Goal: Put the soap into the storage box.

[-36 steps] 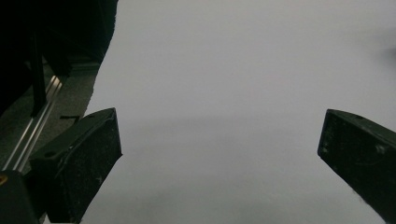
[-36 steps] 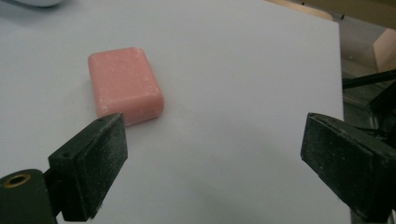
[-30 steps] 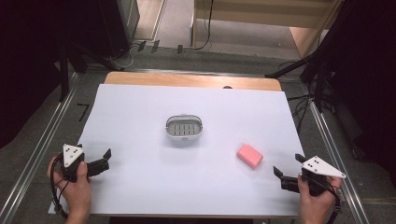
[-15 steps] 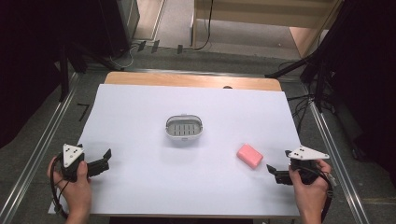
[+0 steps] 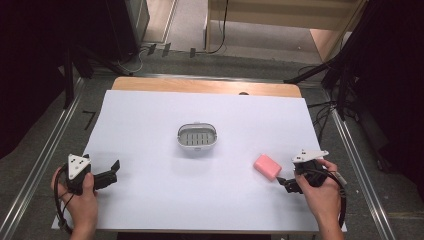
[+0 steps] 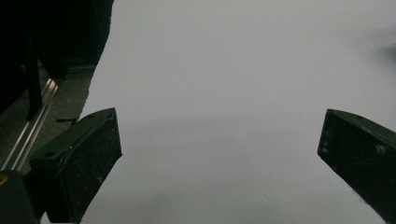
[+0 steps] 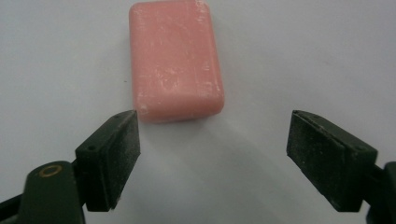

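Right tool (image 7: 212,158) gapes just short of the pink soap (image 7: 175,60); left tool (image 6: 219,163) apart, seemingly over bare table (image 6: 233,70).

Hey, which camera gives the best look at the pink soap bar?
The right gripper view: the soap lies close up just beyond the open jaws, scuffed top surface clear. In the high view the soap is small, beside the right gripper. The left gripper view looks at white table.

Lab-like recording setup (dark surroundings): white-covered table (image 5: 150,125), floor cables (image 5: 220,30), metal rails (image 5: 40,165).
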The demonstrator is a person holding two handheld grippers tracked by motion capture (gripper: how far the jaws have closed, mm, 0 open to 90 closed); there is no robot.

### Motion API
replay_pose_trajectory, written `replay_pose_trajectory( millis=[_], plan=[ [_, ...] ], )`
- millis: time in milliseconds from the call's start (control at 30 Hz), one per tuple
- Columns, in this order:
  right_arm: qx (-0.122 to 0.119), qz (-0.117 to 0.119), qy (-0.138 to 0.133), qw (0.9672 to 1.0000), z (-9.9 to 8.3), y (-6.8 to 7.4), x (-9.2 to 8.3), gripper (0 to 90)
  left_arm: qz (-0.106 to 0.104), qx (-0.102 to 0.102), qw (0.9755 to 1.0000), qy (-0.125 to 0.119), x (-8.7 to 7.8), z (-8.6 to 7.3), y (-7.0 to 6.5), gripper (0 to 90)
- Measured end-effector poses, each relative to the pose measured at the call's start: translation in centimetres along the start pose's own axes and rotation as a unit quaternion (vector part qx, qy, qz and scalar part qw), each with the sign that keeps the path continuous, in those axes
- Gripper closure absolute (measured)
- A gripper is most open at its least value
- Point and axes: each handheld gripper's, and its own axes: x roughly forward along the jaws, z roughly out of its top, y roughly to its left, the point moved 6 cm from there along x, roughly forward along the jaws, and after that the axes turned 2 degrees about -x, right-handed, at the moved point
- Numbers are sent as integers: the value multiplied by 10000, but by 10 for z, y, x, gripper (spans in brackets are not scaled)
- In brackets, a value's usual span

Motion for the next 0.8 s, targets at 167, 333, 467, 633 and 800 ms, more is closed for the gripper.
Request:
replay_pose_trajectory(
  millis=[167,333,467,633,800],
  plan=[
    [-50,38,148,9999,7,2,4,202,0,21,10000,-13,0,0,0,0],
    [-106,161,253,9995,13,4,6,202,-6,32,10000,-1,0,0,-1,0],
    [-164,204,410,9988,16,6,9,221,-2,35,10000,-15,0,0,-1,0],
    [-113,305,566,9979,20,9,16,253,7,61,10000,-5,0,0,-1,0],
    [-79,344,661,9972,24,10,19,253,5,64,10000,3,0,0,-1,0]
  ],
)
